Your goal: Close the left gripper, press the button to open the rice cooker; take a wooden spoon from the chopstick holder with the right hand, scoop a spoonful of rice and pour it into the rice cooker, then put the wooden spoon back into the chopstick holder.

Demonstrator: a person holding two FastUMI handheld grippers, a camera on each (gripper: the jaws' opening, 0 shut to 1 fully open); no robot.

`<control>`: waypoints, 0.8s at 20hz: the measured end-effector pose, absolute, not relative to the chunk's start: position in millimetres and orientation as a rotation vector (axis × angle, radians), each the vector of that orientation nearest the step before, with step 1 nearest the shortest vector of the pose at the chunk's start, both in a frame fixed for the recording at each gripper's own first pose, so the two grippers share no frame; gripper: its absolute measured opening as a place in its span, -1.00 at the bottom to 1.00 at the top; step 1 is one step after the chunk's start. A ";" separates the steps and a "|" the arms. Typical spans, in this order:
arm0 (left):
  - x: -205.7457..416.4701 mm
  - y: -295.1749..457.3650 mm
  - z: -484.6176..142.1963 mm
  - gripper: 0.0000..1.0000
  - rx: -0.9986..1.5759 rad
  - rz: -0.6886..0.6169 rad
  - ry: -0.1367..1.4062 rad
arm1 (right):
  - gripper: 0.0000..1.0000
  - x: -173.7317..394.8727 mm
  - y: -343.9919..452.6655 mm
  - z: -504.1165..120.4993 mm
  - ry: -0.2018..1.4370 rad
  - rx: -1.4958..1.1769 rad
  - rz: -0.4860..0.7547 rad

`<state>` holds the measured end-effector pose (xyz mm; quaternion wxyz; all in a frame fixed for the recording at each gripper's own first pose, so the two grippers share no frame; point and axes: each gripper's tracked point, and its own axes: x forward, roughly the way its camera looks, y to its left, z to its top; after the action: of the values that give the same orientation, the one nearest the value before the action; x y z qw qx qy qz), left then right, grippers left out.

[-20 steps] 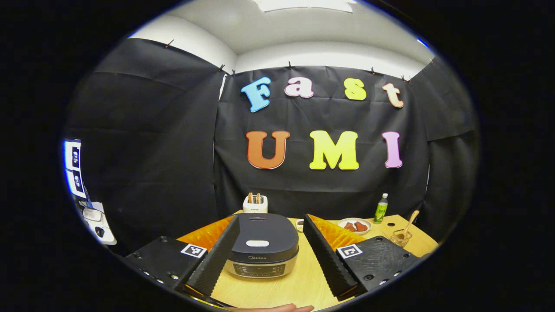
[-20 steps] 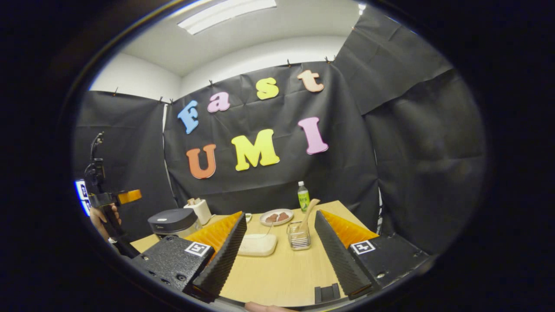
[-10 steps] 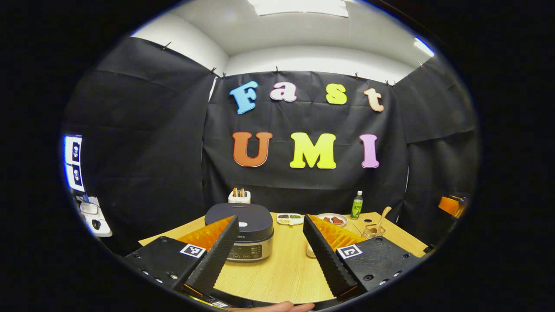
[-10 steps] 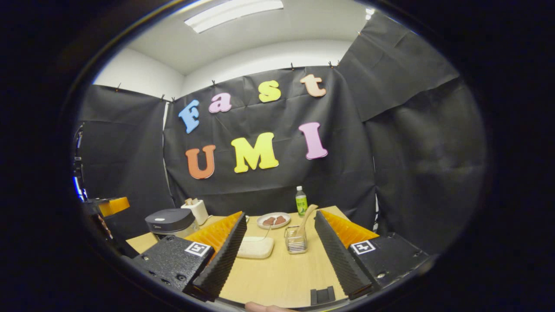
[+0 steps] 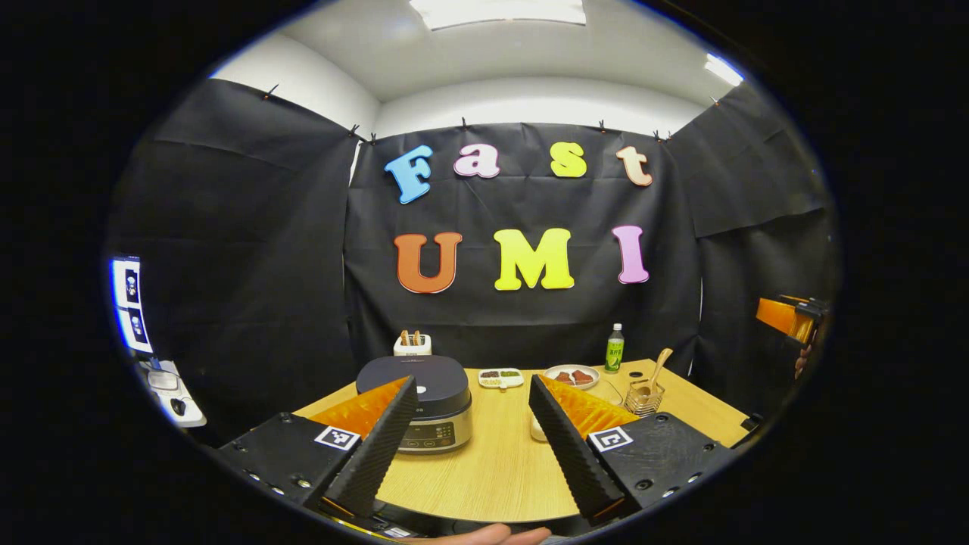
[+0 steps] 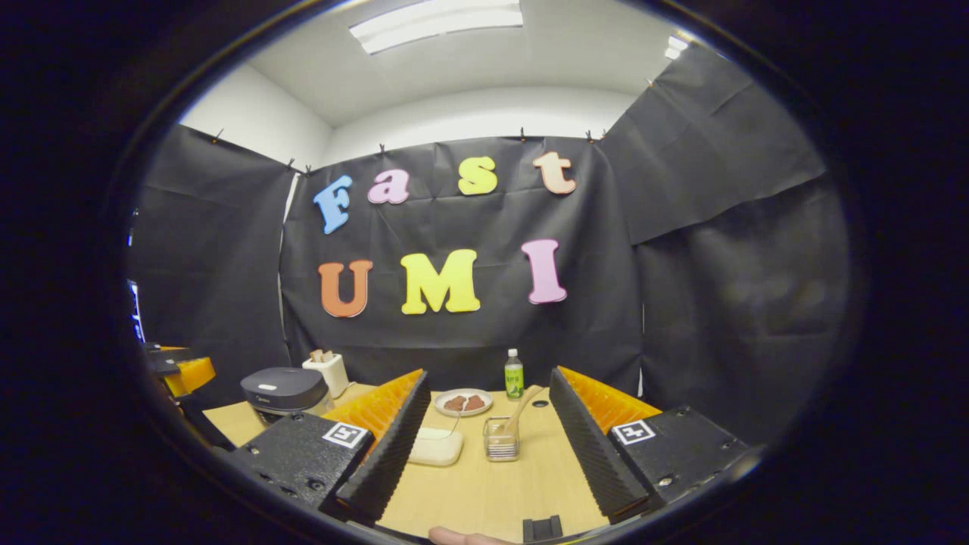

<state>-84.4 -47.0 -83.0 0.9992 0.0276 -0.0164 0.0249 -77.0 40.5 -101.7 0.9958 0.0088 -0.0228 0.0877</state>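
Both grippers hover over the tabletop [image 5: 492, 477], jaws spread wide, holding nothing.
The cooker [image 5: 424, 393] sits lid-down at the left gripper [image 5: 469, 446]; the spoon [image 6: 518, 412] stands in the holder [image 6: 501, 440] ahead of the right gripper [image 6: 484, 454].

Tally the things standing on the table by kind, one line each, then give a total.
Rice cooker: 1
Toaster: 1
Green bottle: 1
Plate with brown food: 1
Small divided dish: 1
Chopstick holder: 1
Wooden spoon, in the holder: 1
White container: 1
Total: 8
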 end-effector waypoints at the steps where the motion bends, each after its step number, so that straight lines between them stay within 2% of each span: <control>1: -88.0 -52.1 -78.4 0.89 0.066 0.037 -0.046 | 1.00 -75.5 41.4 -102.3 -0.038 0.014 0.175; 2: -91.6 -55.7 -75.8 0.89 0.077 0.026 -0.055 | 1.00 -74.7 42.1 -101.9 -0.032 0.012 0.174; 3: -94.2 -59.9 -74.8 0.69 0.088 0.019 -0.061 | 1.00 -72.8 40.3 -100.8 -0.027 0.015 0.169; 4: -97.4 -61.3 -72.9 0.87 0.097 0.016 -0.069 | 1.00 -71.4 40.0 -100.6 -0.022 0.016 0.169; 8: -99.3 -63.4 -67.9 0.91 0.086 0.005 -0.095 | 0.96 -72.5 33.6 -105.3 -0.014 0.030 0.157; 13: -95.0 -52.8 -78.8 0.92 0.085 0.030 -0.062 | 1.00 -78.4 31.5 -110.9 -0.014 0.037 0.159; 14: -95.0 -51.1 -78.7 0.92 0.086 0.035 -0.061 | 0.94 -78.9 32.0 -109.7 -0.019 0.036 0.161; 16: -93.8 -50.4 -78.0 0.91 0.087 0.046 -0.063 | 1.00 -81.1 32.9 -109.7 -0.028 0.026 0.169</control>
<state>-93.8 -50.4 -78.0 0.9983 0.0432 -0.0313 0.0231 -81.1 32.9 -109.7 0.9963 0.0129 -0.0138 0.0843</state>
